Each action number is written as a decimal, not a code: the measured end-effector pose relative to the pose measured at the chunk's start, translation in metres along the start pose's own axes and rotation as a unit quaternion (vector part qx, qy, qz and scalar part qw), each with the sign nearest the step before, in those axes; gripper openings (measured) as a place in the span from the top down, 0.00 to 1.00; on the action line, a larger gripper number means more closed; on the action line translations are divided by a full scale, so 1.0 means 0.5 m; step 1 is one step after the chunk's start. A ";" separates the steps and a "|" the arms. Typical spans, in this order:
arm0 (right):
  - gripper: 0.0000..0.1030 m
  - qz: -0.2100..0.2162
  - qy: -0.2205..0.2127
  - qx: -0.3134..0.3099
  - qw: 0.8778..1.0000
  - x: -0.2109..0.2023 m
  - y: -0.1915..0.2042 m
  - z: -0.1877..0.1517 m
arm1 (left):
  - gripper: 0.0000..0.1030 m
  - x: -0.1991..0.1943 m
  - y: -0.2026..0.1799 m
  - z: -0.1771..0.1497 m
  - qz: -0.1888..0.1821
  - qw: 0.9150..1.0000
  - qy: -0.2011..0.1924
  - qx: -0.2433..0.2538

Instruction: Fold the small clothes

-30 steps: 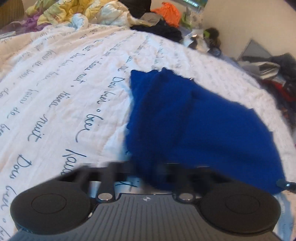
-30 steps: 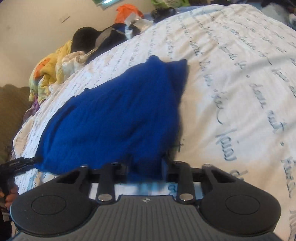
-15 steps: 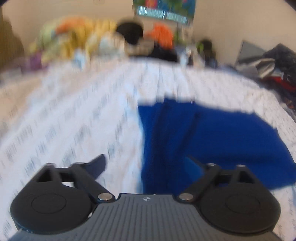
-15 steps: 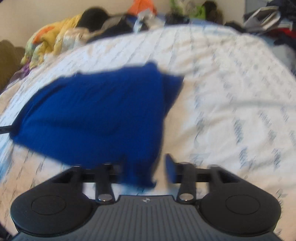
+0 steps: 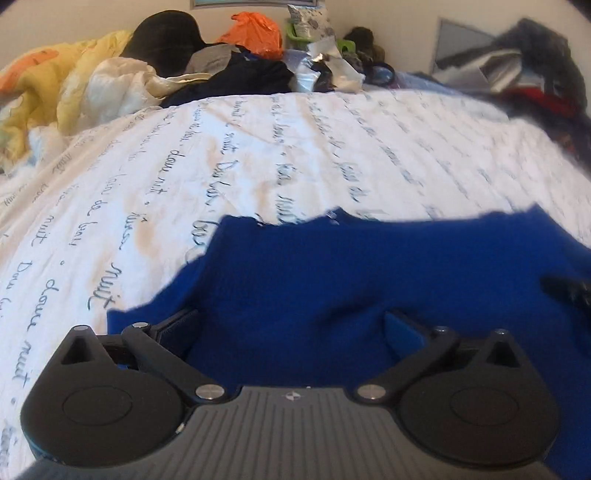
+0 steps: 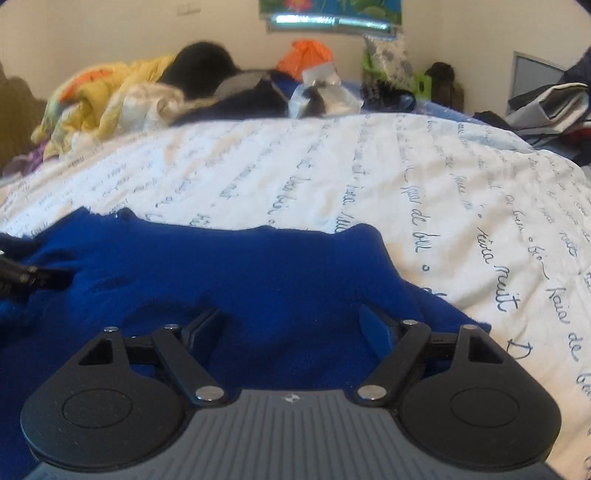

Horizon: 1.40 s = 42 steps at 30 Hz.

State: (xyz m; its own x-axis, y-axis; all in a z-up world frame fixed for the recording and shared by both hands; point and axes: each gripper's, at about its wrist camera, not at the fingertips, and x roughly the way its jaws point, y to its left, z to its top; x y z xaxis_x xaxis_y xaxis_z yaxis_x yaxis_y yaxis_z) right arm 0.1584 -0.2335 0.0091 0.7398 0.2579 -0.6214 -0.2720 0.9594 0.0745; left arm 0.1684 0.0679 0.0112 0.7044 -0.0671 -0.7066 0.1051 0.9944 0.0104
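Note:
A royal-blue knit garment [image 5: 369,273] lies flat on the white bedspread [image 5: 295,155] with blue script. My left gripper [image 5: 291,325] is open, its jaws spread wide just over the garment's near left part. My right gripper [image 6: 291,325] is open too, over the garment [image 6: 258,273] near its right edge. Each gripper's tip shows in the other view, at the right edge [image 5: 565,288] and at the left edge [image 6: 22,277]. Neither holds cloth.
A heap of clothes and bedding, yellow [image 5: 55,85], black and orange [image 5: 255,29], lies along the far side of the bed by the wall. More dark clothes [image 5: 535,74] are piled at the far right. The white bedspread [image 6: 332,177] stretches beyond the garment.
Both grippers were shut on the garment's near edge one second ago. They have let go, opened wide and drawn back a little. The garment now lies spread flat.

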 end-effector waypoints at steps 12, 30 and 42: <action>0.21 -0.002 -0.010 0.002 1.000 0.003 -0.001 -0.002 | 0.00 -0.297 0.019 -0.188 0.008 0.982 -0.104 -0.156; 0.21 0.018 -0.021 0.025 0.999 -0.005 -0.015 -0.006 | 0.46 -0.311 0.088 -0.256 -0.001 0.883 -0.028 -0.468; 0.20 0.120 -0.050 0.178 0.975 -0.033 -0.114 -0.009 | 0.97 -0.309 -0.138 -0.100 0.114 0.970 -0.066 -0.204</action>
State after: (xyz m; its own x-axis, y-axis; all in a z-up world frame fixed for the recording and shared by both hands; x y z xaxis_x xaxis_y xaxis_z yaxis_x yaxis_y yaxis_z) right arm 0.1587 -0.2929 0.0116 0.7426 0.4729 -0.4742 -0.2274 0.8441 0.4856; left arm 0.0172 0.0137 0.0840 0.7635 0.1764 -0.6213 -0.3328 0.9319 -0.1444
